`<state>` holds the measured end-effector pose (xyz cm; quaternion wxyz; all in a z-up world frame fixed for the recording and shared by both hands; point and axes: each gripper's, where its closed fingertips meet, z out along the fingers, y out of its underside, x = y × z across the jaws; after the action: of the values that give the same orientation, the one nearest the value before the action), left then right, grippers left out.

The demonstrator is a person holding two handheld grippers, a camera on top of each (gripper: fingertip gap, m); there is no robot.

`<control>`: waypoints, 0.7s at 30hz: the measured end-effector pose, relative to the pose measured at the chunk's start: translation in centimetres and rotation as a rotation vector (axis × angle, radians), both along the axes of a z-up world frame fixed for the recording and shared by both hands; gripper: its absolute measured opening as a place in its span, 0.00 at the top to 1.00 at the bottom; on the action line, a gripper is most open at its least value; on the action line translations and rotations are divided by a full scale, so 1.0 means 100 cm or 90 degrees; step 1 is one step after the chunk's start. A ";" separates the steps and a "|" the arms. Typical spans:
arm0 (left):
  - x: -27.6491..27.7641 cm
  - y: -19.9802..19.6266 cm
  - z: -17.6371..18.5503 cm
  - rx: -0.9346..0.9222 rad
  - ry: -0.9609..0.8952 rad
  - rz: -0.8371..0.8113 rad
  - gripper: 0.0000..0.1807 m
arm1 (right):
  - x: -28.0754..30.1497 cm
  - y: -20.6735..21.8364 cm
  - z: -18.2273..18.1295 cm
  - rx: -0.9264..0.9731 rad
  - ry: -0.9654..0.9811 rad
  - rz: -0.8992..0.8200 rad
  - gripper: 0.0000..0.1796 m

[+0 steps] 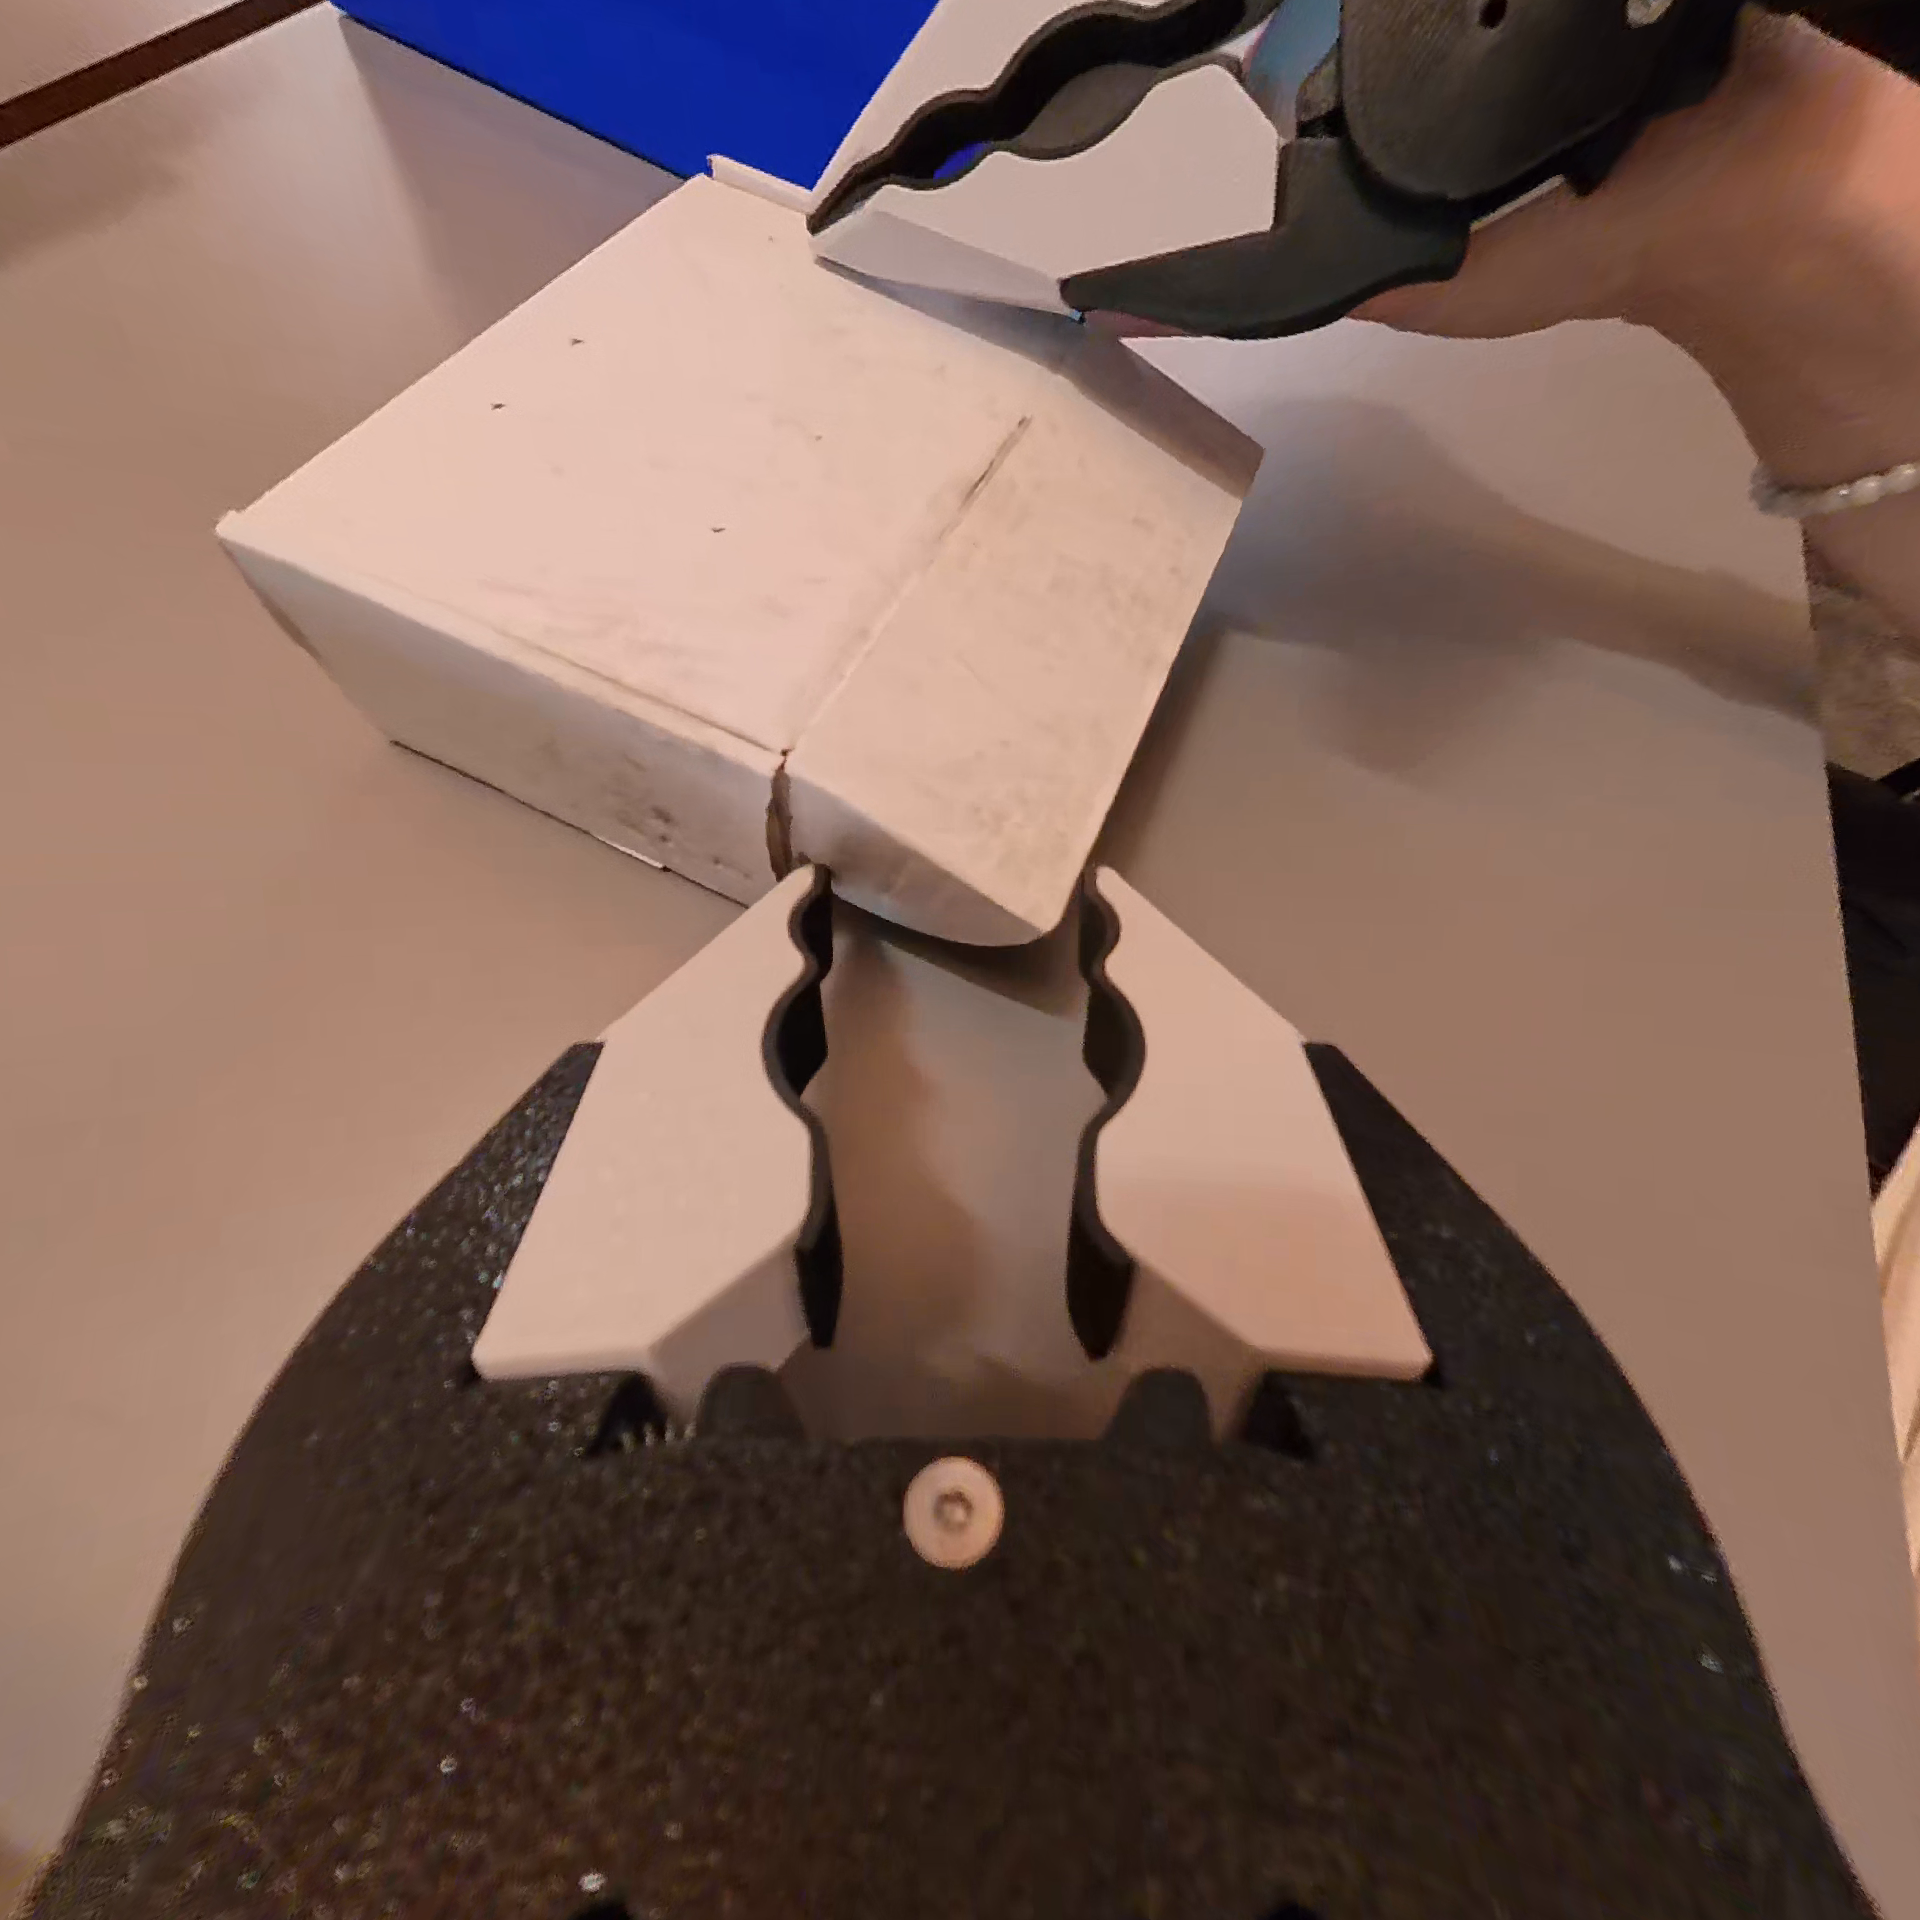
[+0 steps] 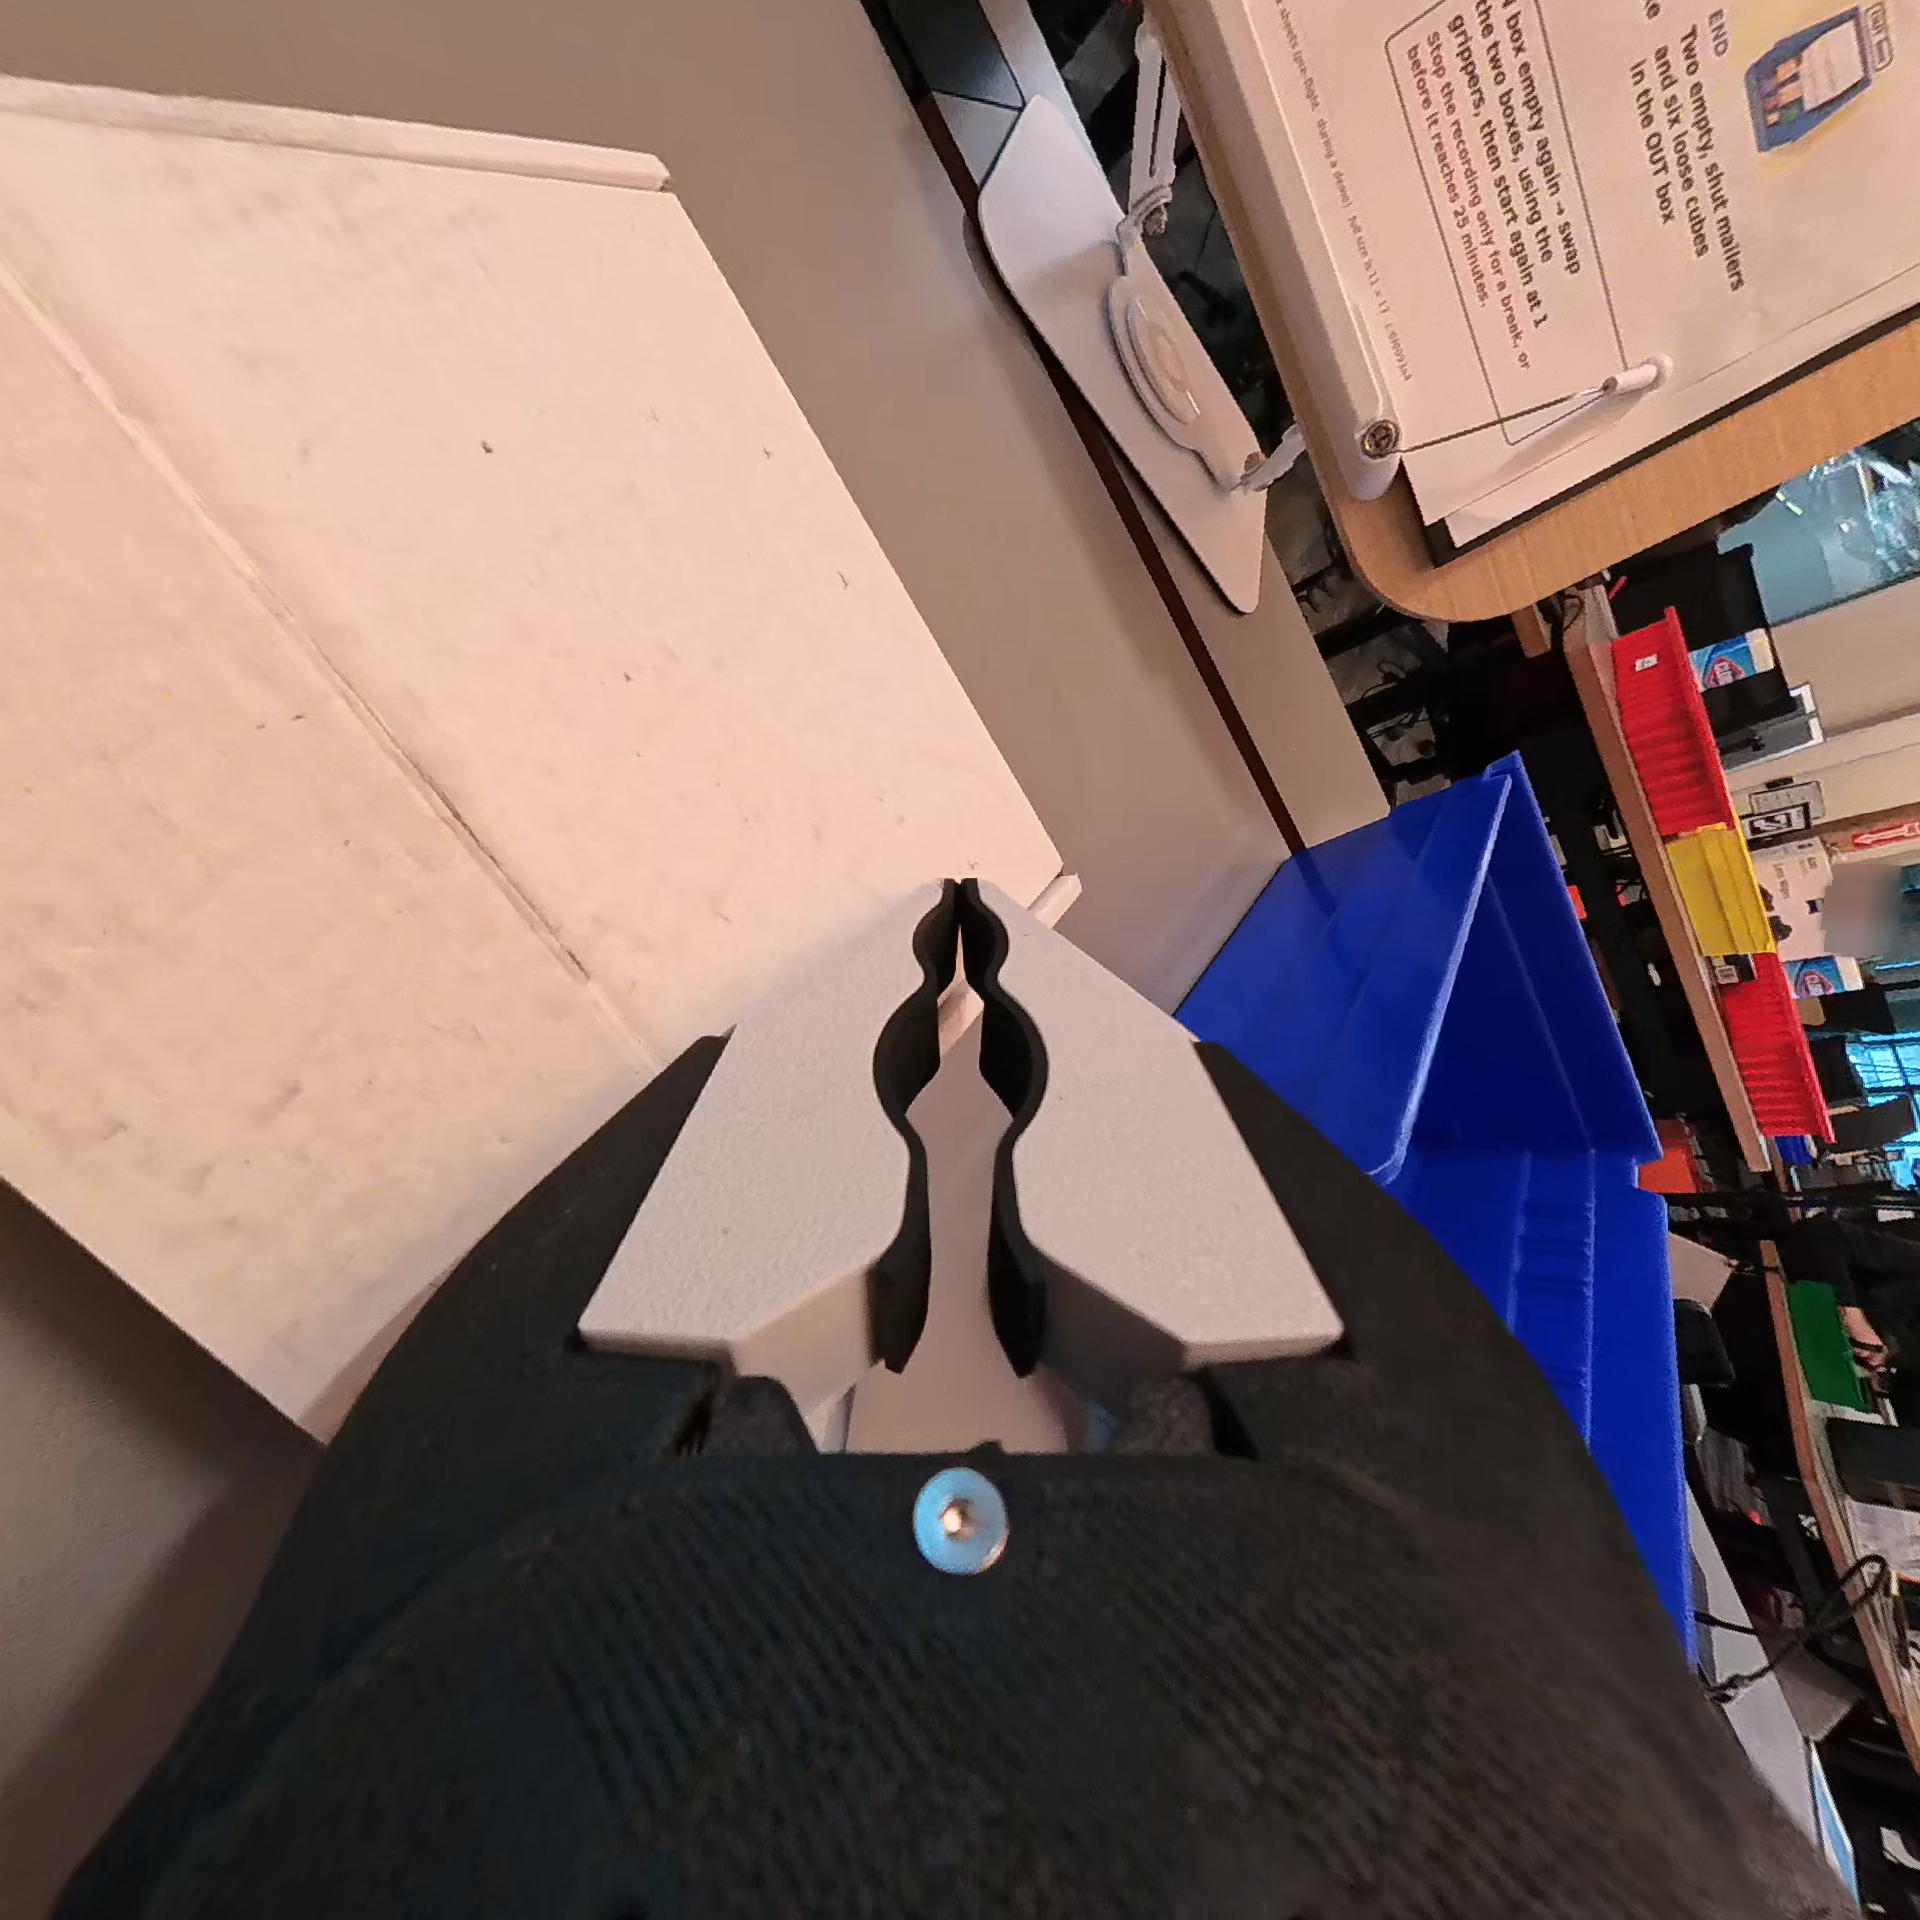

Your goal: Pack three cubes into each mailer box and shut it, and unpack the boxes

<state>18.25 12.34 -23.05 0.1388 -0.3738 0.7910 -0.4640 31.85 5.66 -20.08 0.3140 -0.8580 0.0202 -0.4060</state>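
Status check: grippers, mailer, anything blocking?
Left gripper open at front flap. Right gripper shut on side tab. Mailer box lid down, untucked. Nothing blocking.

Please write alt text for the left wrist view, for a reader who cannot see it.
A closed white mailer box lies on a grey table, its front flap sticking out loose. The open left gripper points at the flap's near corner, while the right gripper, held in a hand, meets the far corner.

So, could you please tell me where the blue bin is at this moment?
The blue bin stands on the table just behind the white mailer box: top centre in the left wrist view, right of the right tool in the right wrist view.
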 end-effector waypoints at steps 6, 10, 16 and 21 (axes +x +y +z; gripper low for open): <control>0.000 0.002 0.003 -0.051 0.030 0.010 0.75 | 0.000 0.000 0.000 -0.008 -0.003 -0.001 1.00; -0.003 -0.002 0.008 -0.105 0.051 -0.005 0.78 | 0.000 0.000 0.000 -0.013 0.004 0.005 1.00; -0.007 -0.006 0.010 -0.127 0.064 -0.025 0.78 | 0.000 0.001 0.000 -0.025 0.005 0.011 1.00; -0.010 0.001 0.015 -0.156 0.059 -0.025 0.73 | 0.000 0.001 0.000 -0.013 0.012 0.012 1.00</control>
<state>17.28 12.48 -21.51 0.0462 -0.3938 0.7410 -0.5420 31.83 5.73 -20.13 0.3086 -0.8652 0.0109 -0.3950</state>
